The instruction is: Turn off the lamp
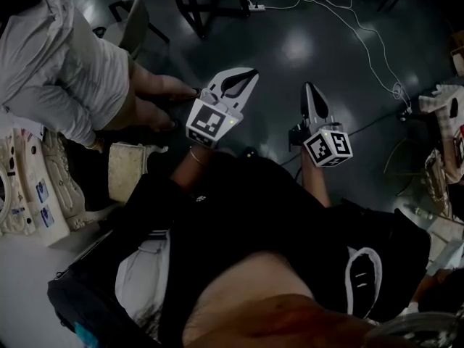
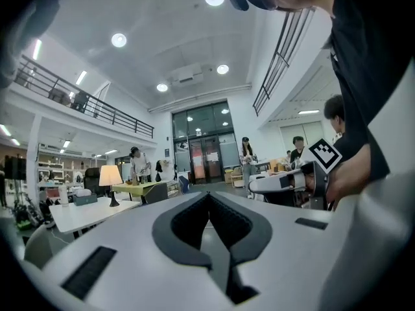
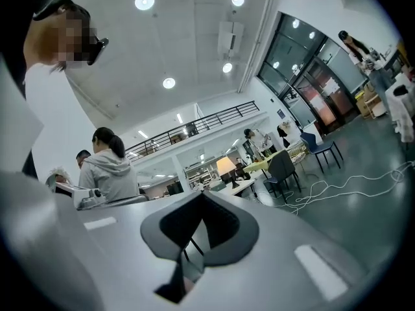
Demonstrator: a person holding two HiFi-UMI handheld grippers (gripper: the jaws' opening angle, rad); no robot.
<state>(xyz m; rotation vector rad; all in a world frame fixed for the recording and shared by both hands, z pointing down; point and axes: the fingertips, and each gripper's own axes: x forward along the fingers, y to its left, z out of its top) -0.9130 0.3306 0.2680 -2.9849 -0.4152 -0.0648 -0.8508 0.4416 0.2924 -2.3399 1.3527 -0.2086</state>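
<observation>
The lamp (image 2: 110,175) stands lit, with a pale shade on a dark base, on a white table (image 2: 84,214) far off at the left of the left gripper view. In the right gripper view the lamp (image 3: 226,166) also shows far ahead, just above the jaws. My left gripper (image 1: 249,72) is held level over the dark floor, jaws shut with nothing between them (image 2: 209,194). My right gripper (image 1: 309,87) is beside it to the right, also shut and empty (image 3: 203,193). Both are far from the lamp.
A person in a grey hoodie (image 1: 65,56) stands close at my left, with a chair (image 1: 134,20) behind. White cables (image 1: 362,42) trail over the floor ahead on the right. A dark chair (image 3: 283,167) stands by the lamp's table. Other people stand farther back.
</observation>
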